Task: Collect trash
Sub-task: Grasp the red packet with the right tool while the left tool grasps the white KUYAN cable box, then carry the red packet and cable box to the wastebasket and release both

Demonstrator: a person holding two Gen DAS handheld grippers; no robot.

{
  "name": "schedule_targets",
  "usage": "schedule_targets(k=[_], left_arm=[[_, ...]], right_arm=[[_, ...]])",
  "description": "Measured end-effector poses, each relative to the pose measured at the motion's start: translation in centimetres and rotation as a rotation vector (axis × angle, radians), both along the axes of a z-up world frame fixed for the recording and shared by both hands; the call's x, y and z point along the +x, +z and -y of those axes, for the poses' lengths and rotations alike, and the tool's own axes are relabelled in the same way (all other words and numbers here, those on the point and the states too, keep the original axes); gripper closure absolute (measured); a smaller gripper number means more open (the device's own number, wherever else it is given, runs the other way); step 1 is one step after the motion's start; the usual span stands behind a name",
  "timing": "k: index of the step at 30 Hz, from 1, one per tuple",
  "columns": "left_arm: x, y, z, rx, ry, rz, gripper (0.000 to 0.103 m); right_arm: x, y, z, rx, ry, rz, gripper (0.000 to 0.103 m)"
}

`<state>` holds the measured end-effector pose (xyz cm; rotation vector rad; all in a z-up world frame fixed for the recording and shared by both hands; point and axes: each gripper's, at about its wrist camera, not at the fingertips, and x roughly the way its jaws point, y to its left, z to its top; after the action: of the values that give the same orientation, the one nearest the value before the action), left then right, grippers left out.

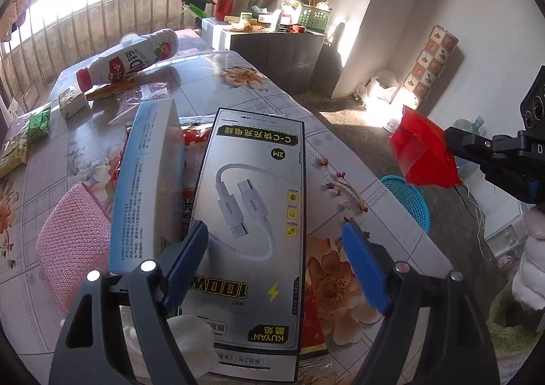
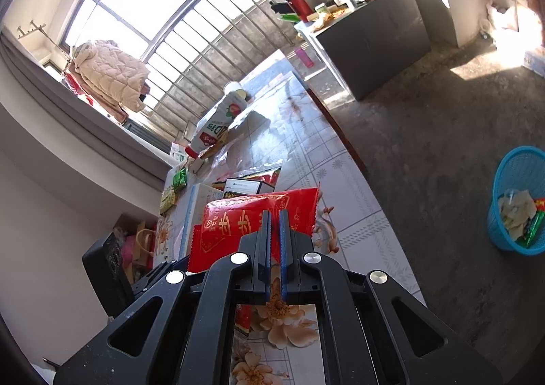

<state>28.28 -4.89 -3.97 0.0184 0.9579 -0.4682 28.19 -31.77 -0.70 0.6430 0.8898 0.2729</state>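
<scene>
My left gripper (image 1: 276, 250) stands open above a silver cable box (image 1: 252, 187) that lies flat on the flowered table (image 1: 269, 92). Its blue pads (image 1: 364, 266) straddle the box's near half without pressing it. My right gripper (image 2: 275, 226) is shut on a red snack wrapper (image 2: 238, 218). The left wrist view shows that wrapper (image 1: 420, 153) hanging off the right gripper (image 1: 453, 146), past the table's right edge and above the blue trash basket (image 1: 410, 203). The basket (image 2: 514, 174) stands on the floor and holds several wrappers.
A tipped drink bottle (image 1: 129, 58) lies at the table's far end with green packets (image 1: 37, 123) nearby. A blue-white box (image 1: 146, 180), a pink cloth (image 1: 71, 242) and white tissue (image 1: 190, 340) lie left of the cable box. A dark cabinet (image 1: 276, 54) stands beyond.
</scene>
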Motion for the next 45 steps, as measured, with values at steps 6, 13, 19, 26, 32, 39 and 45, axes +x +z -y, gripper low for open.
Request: schedule_targets(k=[6,13,19,26,32,39,45], left_arm=[[2.4,-0.7,1.3,0.071,0.048,-0.036,0.020],[2.4,-1.2,3.1,0.205,0.064,-0.008,0.020],[1.1,-1.7,4.4,0.365,0.048,0.069,0.031],[-0.9,-0.5,5.0,0.443,0.038,0.171,0.063],[-2.3,0.2,5.6,0.480,0.021,0.245,0.070],[-4.5,3.3,5.1,0.438,0.027,0.317,0.078],[-6.9,7.4,4.3,0.371,0.040,0.392,0.078]], right_arm=[[0.2,-1.0,0.9,0.036,-0.008,-0.003,0.100],[-0.2,-2.2,2.5,0.076,-0.026,-0.026,0.100],[-0.5,-2.6,3.1,0.089,-0.032,-0.032,0.100],[-1.3,-2.3,3.6,0.098,-0.041,-0.023,0.100],[-2.4,-1.6,3.6,0.098,-0.045,-0.007,0.100],[-3.9,-0.9,4.1,0.091,-0.062,0.008,0.100],[-5.3,-0.5,5.0,0.098,-0.093,0.023,0.100]])
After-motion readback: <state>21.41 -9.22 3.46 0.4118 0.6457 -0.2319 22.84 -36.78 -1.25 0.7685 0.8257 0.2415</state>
